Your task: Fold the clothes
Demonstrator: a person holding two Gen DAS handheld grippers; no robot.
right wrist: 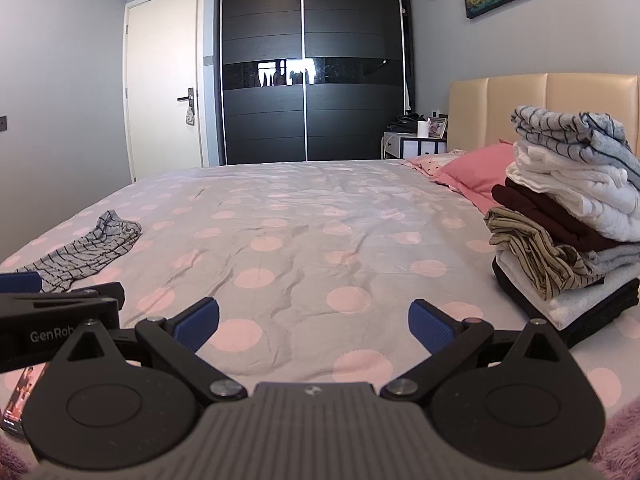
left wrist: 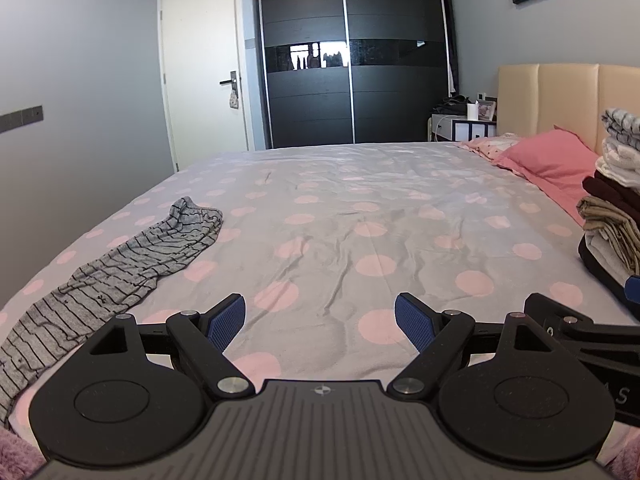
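- We look forward along two hand-held grippers, both low over a bed (left wrist: 360, 200) covered by a grey sheet with pink dots.
- In the left wrist view, the left gripper (left wrist: 320, 322) sits at 6 o'clock. Its blue-padded jaws are spread wide, with only bare sheet between them.
- In the right wrist view, the right gripper (right wrist: 314, 324) also sits at 6 o'clock. Its jaws are spread wide too, and grip nothing.
- Each gripper shows at the edge of the other's view: the right one at 4 o'clock in the left view, the left one at 8 o'clock in the right view. They lie just beside each other.
- A grey garment with dark stripes (left wrist: 120, 264) lies unfolded and rumpled on the sheet, at 9 o'clock in the left view. It stretches from mid-bed down toward the near left corner. Neither gripper touches it.
- In the right view the same garment shows at 9 o'clock, beyond the left gripper.
- A stack of folded clothes (right wrist: 572, 216) stands on the bed at 3 o'clock in the right view: a striped piece on top, then white, maroon, tan-striped and white layers on a dark base.
- A pink pillow (right wrist: 480, 172) lies behind the stack, against a cream headboard (right wrist: 540, 108).
- A dark sliding wardrobe (right wrist: 304, 68) fills 12 o'clock, with a white door (right wrist: 164, 80) to its left.
- A phone (right wrist: 22, 396) lies at 8 o'clock in the right view, near the bed's edge.
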